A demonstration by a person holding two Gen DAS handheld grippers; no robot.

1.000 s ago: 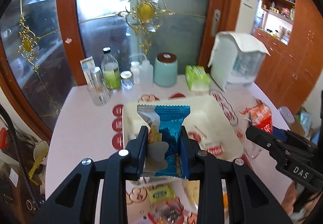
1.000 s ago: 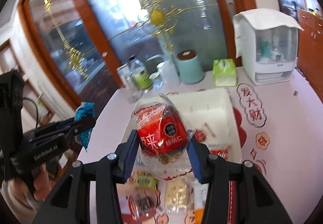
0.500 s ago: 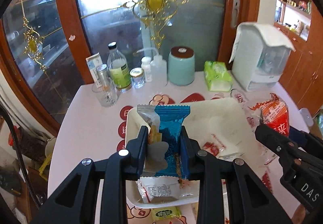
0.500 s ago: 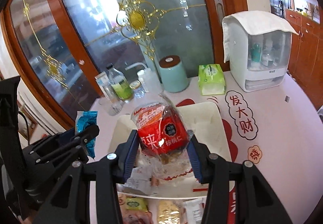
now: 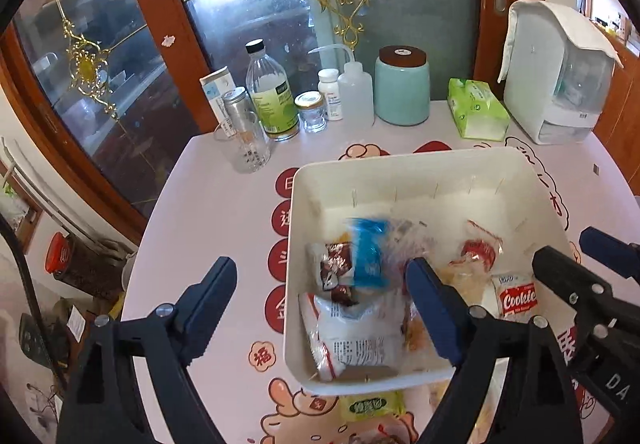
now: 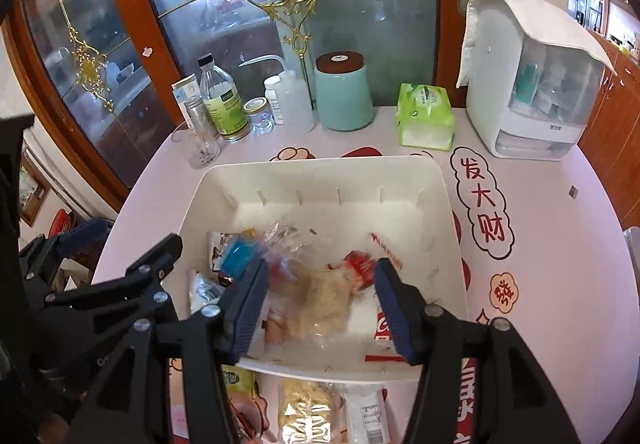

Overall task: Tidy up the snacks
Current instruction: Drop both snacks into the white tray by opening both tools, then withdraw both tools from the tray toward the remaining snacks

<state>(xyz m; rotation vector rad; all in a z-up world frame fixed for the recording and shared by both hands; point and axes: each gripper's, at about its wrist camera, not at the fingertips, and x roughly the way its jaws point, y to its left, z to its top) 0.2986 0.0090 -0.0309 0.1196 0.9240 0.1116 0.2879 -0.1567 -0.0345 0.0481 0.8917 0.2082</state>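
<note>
Left tool (image 5: pixel 320 292) apart, right tool (image 6: pixel 318 298) apart, "Cookie" packet (image 5: pixel 516 298) in white bin (image 5: pixel 400 170), blue packet (image 5: pixel 370 256)

We see our left gripper (image 5: pixel 320 308) with jaws spread wide and empty above the white bin (image 5: pixel 420 172) on the desk (image 5: pixel 208 196). A blue packet (image 5: pixel 368 252), blurred, lies inside among other snacks, a Cookie pack (image 5: pixel 518 298) at right. Our right gripper (image 5: pixel 588 264) enters from the right.
</note>
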